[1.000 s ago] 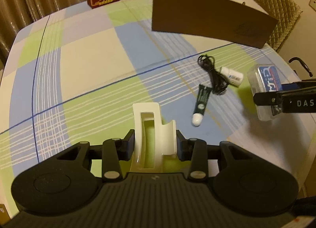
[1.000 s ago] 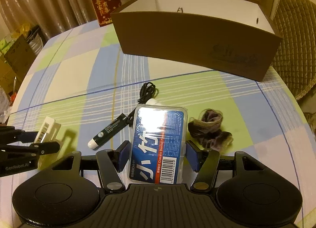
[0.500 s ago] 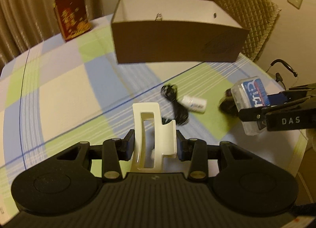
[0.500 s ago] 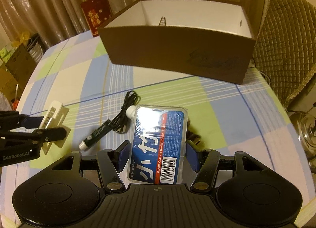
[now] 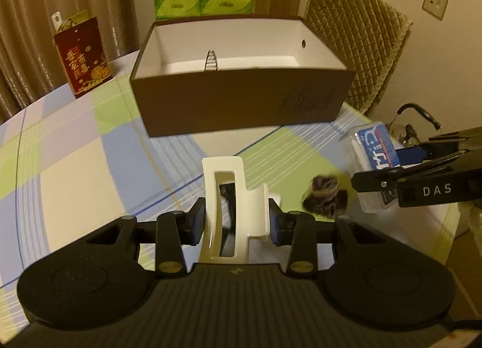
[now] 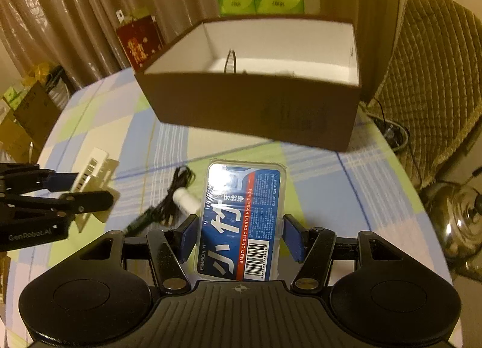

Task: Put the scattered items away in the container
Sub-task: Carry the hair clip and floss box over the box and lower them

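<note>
The clear floss-pick box [image 6: 241,221] carries a blue label that reads "BMBO Classic Dental Floss Picks" along a red stripe, with "BMBO" and large white Chinese characters beside it and a barcode at the near end; its digits are too small to read. In the left wrist view, the right gripper [image 5: 376,167] bears the white letters "DAS" on its black body. In the right wrist view, the left gripper [image 6: 87,188] bears "GenRobot.AI" on its side. The red gift bag [image 5: 82,57] shows gold Chinese characters, too blurred to read.
</note>
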Demonstrator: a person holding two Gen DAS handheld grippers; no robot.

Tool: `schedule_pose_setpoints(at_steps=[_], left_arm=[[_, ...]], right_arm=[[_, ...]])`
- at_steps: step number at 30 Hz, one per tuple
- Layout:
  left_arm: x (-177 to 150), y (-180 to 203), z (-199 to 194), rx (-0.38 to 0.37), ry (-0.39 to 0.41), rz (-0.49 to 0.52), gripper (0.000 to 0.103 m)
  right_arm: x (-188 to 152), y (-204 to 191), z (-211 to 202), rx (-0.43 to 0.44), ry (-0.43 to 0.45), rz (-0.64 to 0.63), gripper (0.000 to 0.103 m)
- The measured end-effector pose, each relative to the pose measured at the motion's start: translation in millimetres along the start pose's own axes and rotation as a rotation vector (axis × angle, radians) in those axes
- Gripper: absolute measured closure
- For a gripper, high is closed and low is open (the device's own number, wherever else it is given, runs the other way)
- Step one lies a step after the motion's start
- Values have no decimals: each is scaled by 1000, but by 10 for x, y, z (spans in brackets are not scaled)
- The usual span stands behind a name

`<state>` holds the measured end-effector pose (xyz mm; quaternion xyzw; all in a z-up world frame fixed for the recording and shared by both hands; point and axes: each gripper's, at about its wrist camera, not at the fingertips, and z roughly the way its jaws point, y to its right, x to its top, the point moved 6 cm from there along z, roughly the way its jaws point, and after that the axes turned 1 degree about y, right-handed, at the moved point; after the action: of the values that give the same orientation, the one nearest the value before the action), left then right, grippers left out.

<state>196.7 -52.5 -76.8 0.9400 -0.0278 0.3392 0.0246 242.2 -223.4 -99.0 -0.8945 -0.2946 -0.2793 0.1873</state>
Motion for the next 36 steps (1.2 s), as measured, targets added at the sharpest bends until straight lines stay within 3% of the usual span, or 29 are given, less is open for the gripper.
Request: schedule_pose_setpoints(at_steps=[11,22,29,36], left_arm=[[689,55,104,-13,76,30,67],[1630,-13,385,-11,153,73,67],[2052,39,805,-50,128,101,67],[2127,12,1462,-117,-9,25,67]], right_arm=[[701,128,-88,41,103,-84,46],[1628,399,65,57,185,-183,46],[2019,617,447,102,117,-241,46],[1947,776,960,174,-52,-338,46]])
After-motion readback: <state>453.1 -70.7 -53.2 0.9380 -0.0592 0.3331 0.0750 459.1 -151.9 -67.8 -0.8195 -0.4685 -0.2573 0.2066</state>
